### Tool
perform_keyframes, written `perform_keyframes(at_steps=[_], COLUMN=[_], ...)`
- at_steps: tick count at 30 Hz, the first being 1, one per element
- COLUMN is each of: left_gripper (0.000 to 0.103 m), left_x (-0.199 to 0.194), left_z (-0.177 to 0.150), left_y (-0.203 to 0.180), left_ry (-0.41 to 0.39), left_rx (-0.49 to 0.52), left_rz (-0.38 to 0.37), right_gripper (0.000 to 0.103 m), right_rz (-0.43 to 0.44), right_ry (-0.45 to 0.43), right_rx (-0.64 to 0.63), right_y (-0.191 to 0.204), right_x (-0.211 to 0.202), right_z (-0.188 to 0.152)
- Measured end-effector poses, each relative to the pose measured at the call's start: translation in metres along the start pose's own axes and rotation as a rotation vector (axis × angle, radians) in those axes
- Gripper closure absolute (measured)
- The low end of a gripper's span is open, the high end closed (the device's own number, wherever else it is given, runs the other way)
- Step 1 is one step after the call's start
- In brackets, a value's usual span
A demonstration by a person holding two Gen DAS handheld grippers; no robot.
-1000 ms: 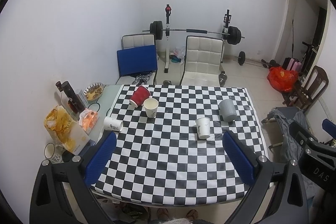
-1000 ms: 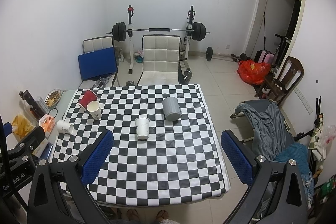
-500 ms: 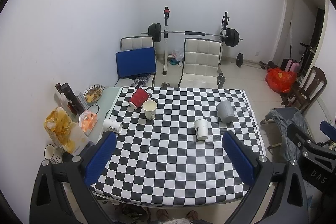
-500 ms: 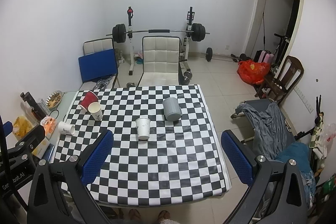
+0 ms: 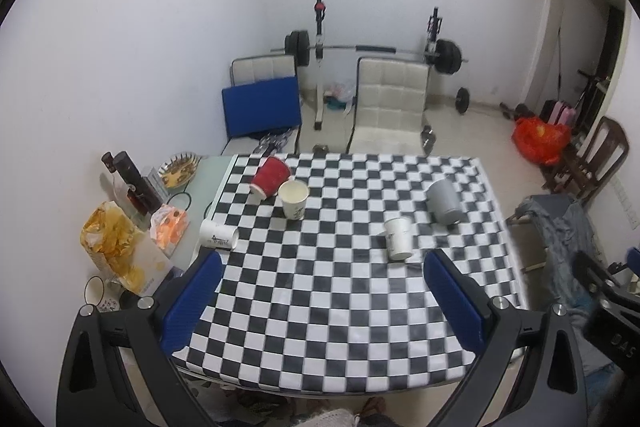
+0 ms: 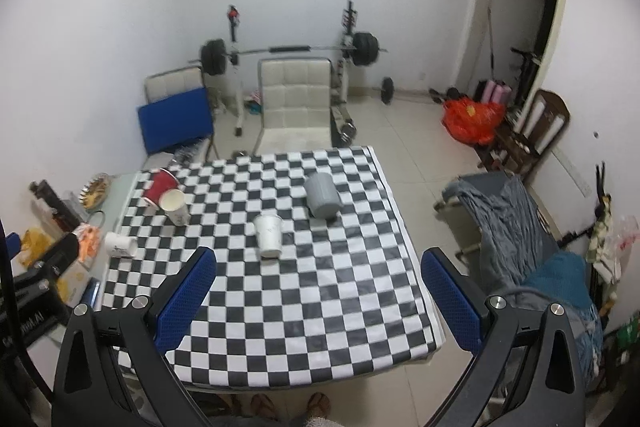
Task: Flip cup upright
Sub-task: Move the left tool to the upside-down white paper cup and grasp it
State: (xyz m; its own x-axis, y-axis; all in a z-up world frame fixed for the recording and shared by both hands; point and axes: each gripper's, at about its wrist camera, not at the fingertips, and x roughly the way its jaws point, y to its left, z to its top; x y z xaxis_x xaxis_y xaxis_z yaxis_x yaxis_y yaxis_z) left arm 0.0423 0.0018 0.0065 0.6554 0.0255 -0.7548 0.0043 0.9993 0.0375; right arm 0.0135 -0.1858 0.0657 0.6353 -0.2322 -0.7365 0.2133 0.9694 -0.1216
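Across the middle of both frames, the worktop (image 5: 320,307) is sitting a little lower and smaller than a second ago, so I am lifting and drawing both claws back slightly rather than closing in. My left claw (image 5: 320,301) and right claw (image 6: 318,297) are both hanging wide open, gripping nothing, well above the near edge. No cup has shifted. The white cup (image 5: 398,238) at centre is standing mouth-down, the grey cup (image 5: 443,201) behind it too; the red cup (image 5: 271,175) and another white cup (image 5: 218,235) at left are lying on their sides. I am judging the flip as not yet begun.
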Motion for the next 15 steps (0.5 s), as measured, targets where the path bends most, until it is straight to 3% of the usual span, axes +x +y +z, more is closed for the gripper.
perform_keyframes(at_steps=[7, 15], left_gripper=[0.0, 0.0], left_x=[0.089, 0.185], left_z=[-0.009, -0.02], left_y=[-0.003, -0.039], left_ry=[0.123, 0.283], left_rx=[0.071, 0.132], left_rz=[0.04, 0.026], right_gripper=[0.0, 0.0], right_rz=[-0.123, -0.16], right_ry=[0.109, 0.226], right_rx=[0.05, 0.057], right_y=[0.0, -0.007], right_x=[0.086, 0.205], right_z=[-0.025, -0.039])
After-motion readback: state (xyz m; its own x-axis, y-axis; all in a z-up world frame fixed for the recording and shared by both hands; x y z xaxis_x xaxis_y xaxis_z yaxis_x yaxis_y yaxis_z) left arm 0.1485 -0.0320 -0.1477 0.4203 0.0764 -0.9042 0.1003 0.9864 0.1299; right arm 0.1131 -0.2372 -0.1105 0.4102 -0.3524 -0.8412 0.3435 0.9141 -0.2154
